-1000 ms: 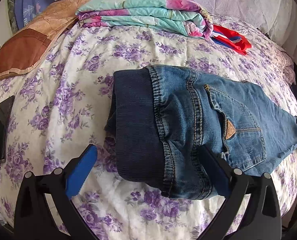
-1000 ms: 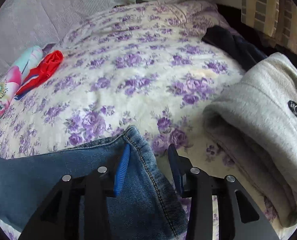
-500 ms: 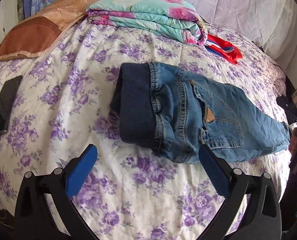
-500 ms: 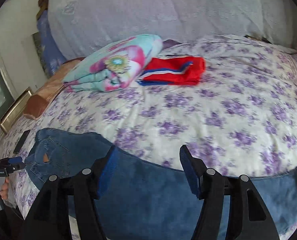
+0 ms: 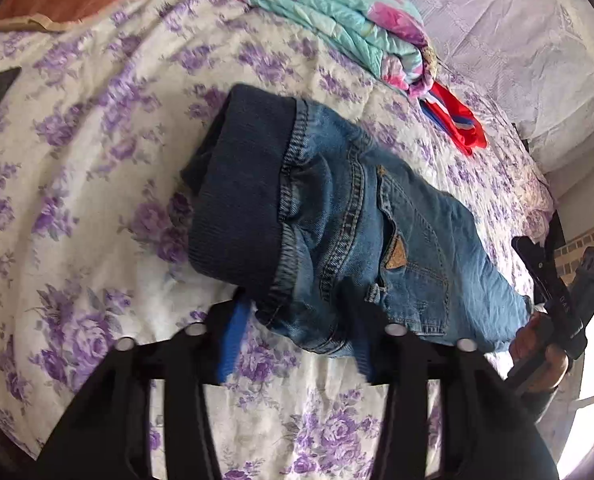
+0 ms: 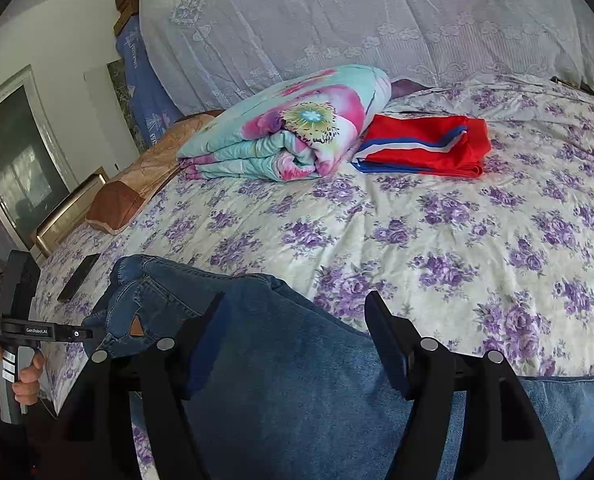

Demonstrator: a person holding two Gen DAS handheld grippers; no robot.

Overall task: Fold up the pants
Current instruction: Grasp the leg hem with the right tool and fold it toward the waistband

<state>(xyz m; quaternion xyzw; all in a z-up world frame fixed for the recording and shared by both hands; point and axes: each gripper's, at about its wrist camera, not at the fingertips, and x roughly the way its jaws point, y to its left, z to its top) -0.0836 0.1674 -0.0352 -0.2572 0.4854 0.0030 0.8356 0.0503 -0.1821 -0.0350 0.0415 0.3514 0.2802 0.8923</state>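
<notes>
The blue jeans [image 5: 377,232] lie on the floral bedsheet, dark knit waistband to the left, back pocket up. My left gripper [image 5: 297,332] is open, its fingers on either side of the near waist corner. In the right wrist view the jeans' leg [image 6: 297,360] runs under my right gripper [image 6: 297,320], which is open just above the denim. The right gripper also shows at the right edge of the left wrist view [image 5: 557,300]. The left gripper shows at the left of the right wrist view [image 6: 93,334].
A folded floral quilt [image 6: 289,128] and a folded red cloth [image 6: 425,148] lie at the back of the bed. A brown pillow [image 6: 137,184] and a black phone [image 6: 79,276] sit at the head side. The bed's near edge runs under both grippers.
My left gripper has moved in to the waist corner and its fingers have narrowed. My right gripper has opened wider and moved along the leg.
</notes>
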